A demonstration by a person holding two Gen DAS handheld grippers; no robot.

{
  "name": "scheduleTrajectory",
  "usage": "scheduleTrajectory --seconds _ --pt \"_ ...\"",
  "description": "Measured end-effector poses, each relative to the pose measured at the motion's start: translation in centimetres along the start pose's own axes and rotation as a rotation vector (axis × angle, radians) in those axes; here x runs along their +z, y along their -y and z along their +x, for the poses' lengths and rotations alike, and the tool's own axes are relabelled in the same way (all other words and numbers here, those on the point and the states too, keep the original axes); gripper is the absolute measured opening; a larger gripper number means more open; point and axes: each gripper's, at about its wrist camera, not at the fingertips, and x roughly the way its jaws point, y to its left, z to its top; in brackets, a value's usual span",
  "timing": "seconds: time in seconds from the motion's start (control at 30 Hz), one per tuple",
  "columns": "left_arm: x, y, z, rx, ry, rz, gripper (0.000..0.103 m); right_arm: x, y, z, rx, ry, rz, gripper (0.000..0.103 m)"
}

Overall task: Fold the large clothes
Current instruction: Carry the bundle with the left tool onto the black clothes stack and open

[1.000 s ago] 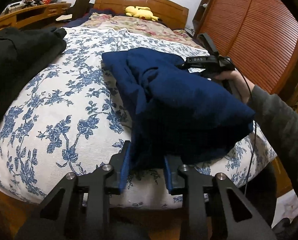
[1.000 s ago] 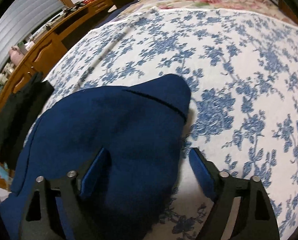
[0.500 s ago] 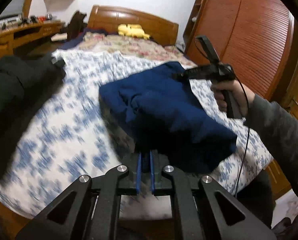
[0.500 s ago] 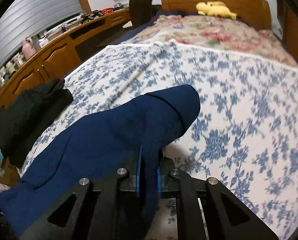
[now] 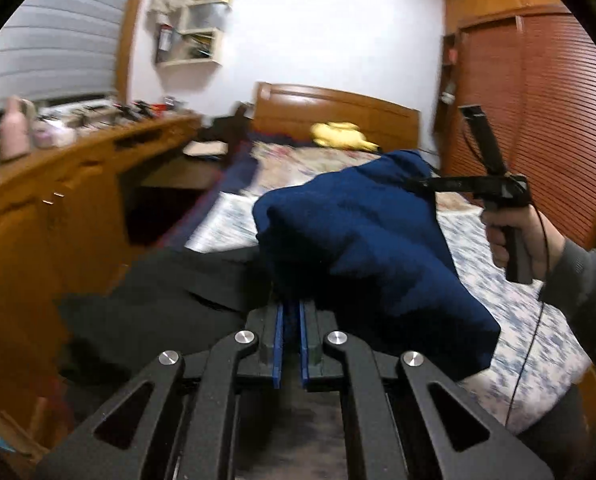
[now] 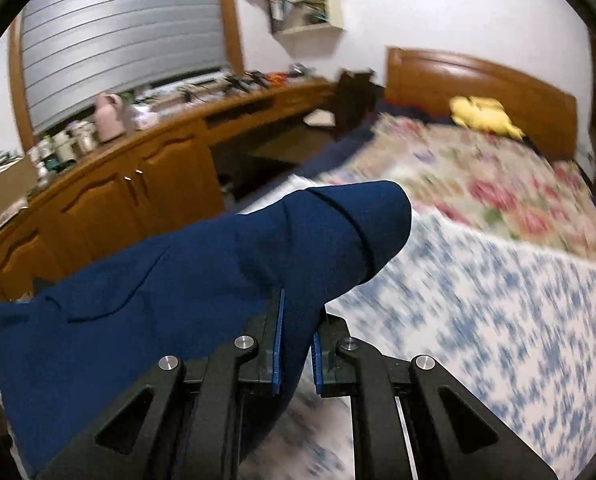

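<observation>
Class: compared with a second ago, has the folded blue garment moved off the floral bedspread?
Yes. The blue garment, clamped by both grippers, now hangs above the floral bedspread, higher against the headboard.

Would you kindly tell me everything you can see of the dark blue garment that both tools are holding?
The blue garment is plain navy cloth, soft and matte, bunched into a thick bundle. A seam crosses its rounded end. It hangs in the air above the flowered bedspread, not lying on it. The left tool is shut on its near lower edge, and the right tool is shut on a fold near the rounded end. Between them the cloth sags in loose folds. The frames are blurred.
</observation>
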Motion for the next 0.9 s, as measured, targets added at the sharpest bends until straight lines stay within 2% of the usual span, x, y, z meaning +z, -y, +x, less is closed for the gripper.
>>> scheduleTrajectory --seconds 0.13,0.23,0.27,0.33,0.4,0.47,0.57,0.7,0.83,0.9 --pt "1.8 -5.6 -0.6 0.155 0.008 -0.017 0.007 3.4 -5.6 3.0 0.042 0.029 -0.013 0.011" --pt "1.2 -8.8 -0.1 0.246 -0.020 -0.036 0.007 4.1 -9.4 5.9 0.052 0.018 0.003 0.013" --pt "0.5 -10.1 0.3 0.281 -0.044 -0.052 0.008 3.8 -10.2 7.2 0.061 -0.008 -0.006 0.017" --pt "-1.1 -11.9 0.8 0.326 -0.084 -0.083 0.008 2.2 -12.5 10.1 0.081 -0.119 -0.053 0.029" --pt "-3.0 -13.3 1.0 0.383 -0.118 -0.093 0.010 0.4 -13.6 11.5 0.054 -0.158 -0.102 0.039" --pt "-4.0 -13.9 0.4 0.371 -0.116 -0.114 0.022 -1.2 -14.1 11.7 0.045 -0.155 -0.137 0.041" --pt "-4.7 -13.6 -0.6 0.360 -0.098 -0.117 0.036 -2.8 -15.0 11.4 0.108 -0.149 -0.147 0.042" --pt "-4.6 -12.5 -2.3 0.340 -0.080 -0.099 0.036 -4.2 -16.8 10.6 0.207 -0.132 -0.229 0.042" --pt "-4.3 -11.4 -3.8 0.349 -0.045 -0.080 0.037 -5.3 -18.5 8.8 0.327 -0.081 -0.236 0.042" --pt "-4.3 -10.8 -4.6 0.345 -0.030 -0.074 0.037 -5.9 -18.6 8.8 0.342 -0.093 -0.265 0.041"
